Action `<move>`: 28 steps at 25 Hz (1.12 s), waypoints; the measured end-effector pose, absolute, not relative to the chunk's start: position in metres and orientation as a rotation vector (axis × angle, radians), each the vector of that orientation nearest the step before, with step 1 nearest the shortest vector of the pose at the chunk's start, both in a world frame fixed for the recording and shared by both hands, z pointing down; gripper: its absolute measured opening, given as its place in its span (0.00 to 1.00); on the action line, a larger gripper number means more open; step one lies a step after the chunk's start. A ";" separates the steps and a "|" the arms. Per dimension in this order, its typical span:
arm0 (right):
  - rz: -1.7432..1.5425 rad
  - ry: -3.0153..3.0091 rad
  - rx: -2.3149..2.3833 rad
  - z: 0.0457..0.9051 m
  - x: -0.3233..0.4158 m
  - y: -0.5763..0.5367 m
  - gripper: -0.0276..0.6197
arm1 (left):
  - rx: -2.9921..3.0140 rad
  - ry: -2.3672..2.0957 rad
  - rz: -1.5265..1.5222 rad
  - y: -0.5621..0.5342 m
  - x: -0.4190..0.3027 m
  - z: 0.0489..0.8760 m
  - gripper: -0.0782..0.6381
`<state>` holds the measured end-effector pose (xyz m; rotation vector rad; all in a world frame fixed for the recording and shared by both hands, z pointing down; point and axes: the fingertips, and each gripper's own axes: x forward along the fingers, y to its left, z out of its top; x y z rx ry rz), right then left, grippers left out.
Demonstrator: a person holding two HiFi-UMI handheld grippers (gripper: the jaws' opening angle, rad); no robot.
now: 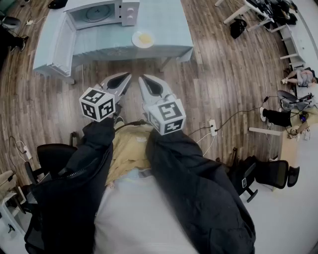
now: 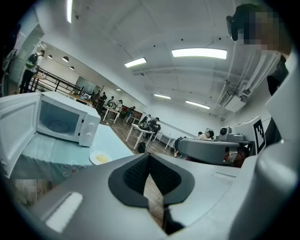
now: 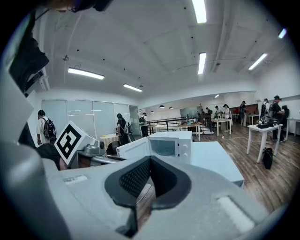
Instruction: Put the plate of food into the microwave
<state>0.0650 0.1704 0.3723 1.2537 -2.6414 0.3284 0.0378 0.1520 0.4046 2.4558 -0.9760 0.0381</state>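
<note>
We hold the left gripper (image 1: 127,77) and the right gripper (image 1: 141,79) side by side over the wooden floor (image 1: 213,74), on our side of the table (image 1: 169,30) and well short of the microwave (image 1: 99,12). Each gripper has its jaws pressed together with nothing between them, as each gripper view shows. The microwave stands on the table with its door (image 1: 63,45) swung wide open to its left, and we can see the bare turntable inside. The plate of food (image 1: 143,38), white with something pale yellow on it, rests on the table just in front of the microwave and to the right of its control panel, near the table's front edge. Both grippers point towards the microwave, and neither touches the plate.
</note>
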 end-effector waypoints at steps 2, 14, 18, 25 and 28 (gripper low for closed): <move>0.330 -2.639 1.245 0.373 0.061 0.170 0.04 | 2.448 -0.976 0.039 0.151 0.034 0.405 0.11; 0.365 -2.619 1.265 0.382 0.049 0.162 0.04 | 2.410 -0.969 0.031 0.147 0.016 0.416 0.11; 0.368 -2.611 1.255 0.386 0.037 0.162 0.04 | 2.389 -0.966 0.024 0.146 0.001 0.421 0.11; 0.384 -2.609 1.224 0.394 0.008 0.157 0.04 | 2.336 -0.955 0.027 0.142 -0.026 0.435 0.11; 0.400 -2.604 1.227 0.398 -0.004 0.158 0.04 | 2.322 -0.949 0.033 0.142 -0.038 0.440 0.11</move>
